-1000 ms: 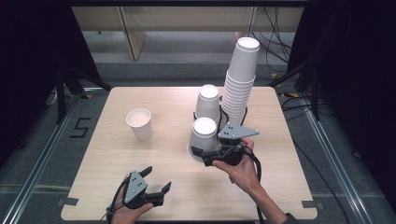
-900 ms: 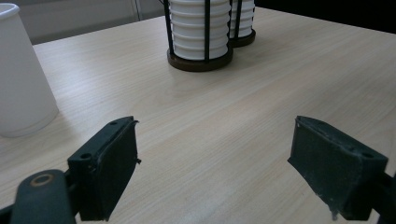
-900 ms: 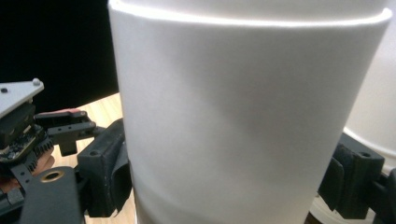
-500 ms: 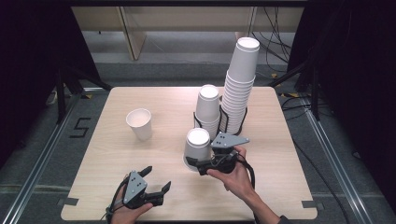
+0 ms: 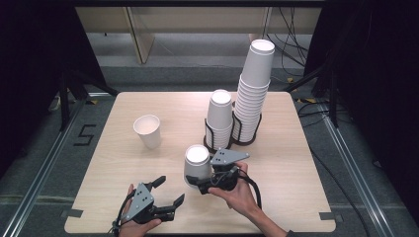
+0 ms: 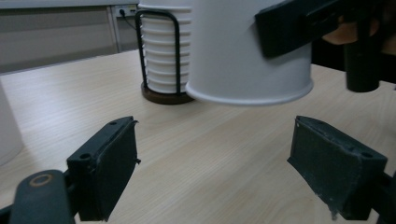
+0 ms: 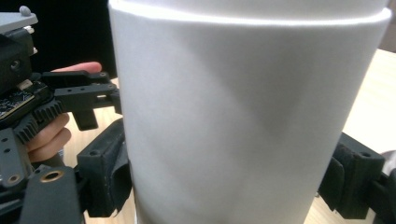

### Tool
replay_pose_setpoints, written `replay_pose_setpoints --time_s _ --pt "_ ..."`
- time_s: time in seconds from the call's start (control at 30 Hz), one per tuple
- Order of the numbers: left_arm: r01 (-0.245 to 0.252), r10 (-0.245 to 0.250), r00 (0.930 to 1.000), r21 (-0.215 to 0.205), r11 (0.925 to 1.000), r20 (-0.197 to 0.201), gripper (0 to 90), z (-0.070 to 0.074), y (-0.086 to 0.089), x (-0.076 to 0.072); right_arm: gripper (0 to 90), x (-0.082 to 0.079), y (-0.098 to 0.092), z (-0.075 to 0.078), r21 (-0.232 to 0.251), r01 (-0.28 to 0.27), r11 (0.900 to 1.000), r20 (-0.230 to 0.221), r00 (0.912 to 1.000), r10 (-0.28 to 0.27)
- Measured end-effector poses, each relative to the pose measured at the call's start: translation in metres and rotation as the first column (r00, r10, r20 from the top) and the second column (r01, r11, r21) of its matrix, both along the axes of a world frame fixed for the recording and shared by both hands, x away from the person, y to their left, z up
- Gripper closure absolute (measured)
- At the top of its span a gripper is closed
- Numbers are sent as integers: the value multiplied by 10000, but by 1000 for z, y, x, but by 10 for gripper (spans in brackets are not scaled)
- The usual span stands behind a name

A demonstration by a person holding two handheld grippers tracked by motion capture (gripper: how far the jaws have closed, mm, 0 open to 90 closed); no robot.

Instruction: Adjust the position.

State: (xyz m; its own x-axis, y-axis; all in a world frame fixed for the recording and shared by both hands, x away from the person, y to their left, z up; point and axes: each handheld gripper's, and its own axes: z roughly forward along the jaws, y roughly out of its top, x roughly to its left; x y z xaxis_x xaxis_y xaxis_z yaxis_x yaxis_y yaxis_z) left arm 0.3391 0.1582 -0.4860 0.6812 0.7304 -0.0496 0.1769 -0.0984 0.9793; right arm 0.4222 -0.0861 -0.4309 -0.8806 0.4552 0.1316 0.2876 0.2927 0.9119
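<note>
My right gripper is shut on an upside-down white paper cup, its jaws pressing the cup's two sides low down. In the right gripper view the cup wall stands between the two black pads. The left gripper view has the cup's rim hanging just above the wooden table. My left gripper lies near the table's front edge, left of the cup, jaws apart with only bare wood between them.
A short stack of cups and a tall stack stand in black wire holders behind the held cup. A single upright cup stands at the left middle. The person's hands come in from the front edge.
The right gripper has carried the cup down and toward the front of the table, away from the stacks. The left gripper has stayed put.
</note>
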Motion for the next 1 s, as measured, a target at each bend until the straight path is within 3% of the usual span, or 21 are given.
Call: replay_pose_setpoints --time_s 0.07,0.13,0.17,0.23,0.3,0.33,0.37,0.4,0.43,0.47,0.67,0.7,0.73,0.77,0.83,0.87,0.9,1.0 --pt "189 -191 9998 -204 9996 -112 143 0 -2 0 182 -3 3 0 -20 16 10000 -125 9999 -16" --pt "342 -343 9994 -282 9990 -25 143 -2 -5 0 182 -3 8 -2 165 -323 9993 51 9995 322" --pt "346 -347 9993 -81 9994 -106 143 -1 -5 -1 182 -5 10 -3 143 -313 9994 32 9995 312" --pt "370 -371 9993 -139 9992 -87 143 -2 -7 0 183 -6 13 -3 207 -433 9988 273 9987 427" --pt "420 -420 9991 -282 9987 3 143 -3 -8 1 183 -8 16 -4 134 -481 9988 215 9986 478" --pt "334 -336 9993 -121 9994 -145 143 -2 -8 0 183 -9 18 -4 165 -532 9984 60 9986 531" --pt "341 -342 9993 -106 9994 -130 143 -2 -8 0 184 -10 19 -4 50 -471 9989 293 9985 469" --pt "330 -331 9994 -128 9994 -134 143 -2 -8 1 184 -11 21 -5 158 -622 9979 98 9980 621" --pt "326 -329 9993 -167 9993 -157 143 -2 -9 1 185 -11 24 -6 207 -681 9975 300 9973 674" --pt "331 -334 9993 -186 9993 -174 143 -2 -9 1 186 -13 25 -6 10 -587 9983 201 9981 586" --pt "325 -332 9992 -337 9989 -201 53 -3 -10 3 188 -17 33 -7 40 -814 9967 324 9962 812" --pt "245 -250 9991 -165 9996 -343 39 -3 -10 2 188 -18 34 -7 43 -837 9965 279 9961 836" --pt "279 -287 9992 -269 9992 -273 24 -3 -11 3 188 -20 35 -7 164 -886 9959 155 9960 883" --pt "275 -280 9990 -159 9995 -343 10 -3 -10 2 188 -21 37 -7 173 -908 9957 395 9952 901" --pt "281 -286 9989 -160 9995 -360 0 -3 -10 2 188 -23 39 -6 167 -999 9949 382 9943 992" --pt "324 -330 9989 -179 9993 -334 0 -3 -10 2 188 -24 40 -5 123 -1084 9940 623 9923 1075" --pt "306 -314 9990 -261 9992 -320 0 -3 -10 2 188 -26 41 -5 93 -1158 9932 412 9925 1153" --pt "324 -332 9992 -361 9988 -217 0 -3 -10 2 188 -26 43 -5 269 -1247 9918 518 9910 1232"
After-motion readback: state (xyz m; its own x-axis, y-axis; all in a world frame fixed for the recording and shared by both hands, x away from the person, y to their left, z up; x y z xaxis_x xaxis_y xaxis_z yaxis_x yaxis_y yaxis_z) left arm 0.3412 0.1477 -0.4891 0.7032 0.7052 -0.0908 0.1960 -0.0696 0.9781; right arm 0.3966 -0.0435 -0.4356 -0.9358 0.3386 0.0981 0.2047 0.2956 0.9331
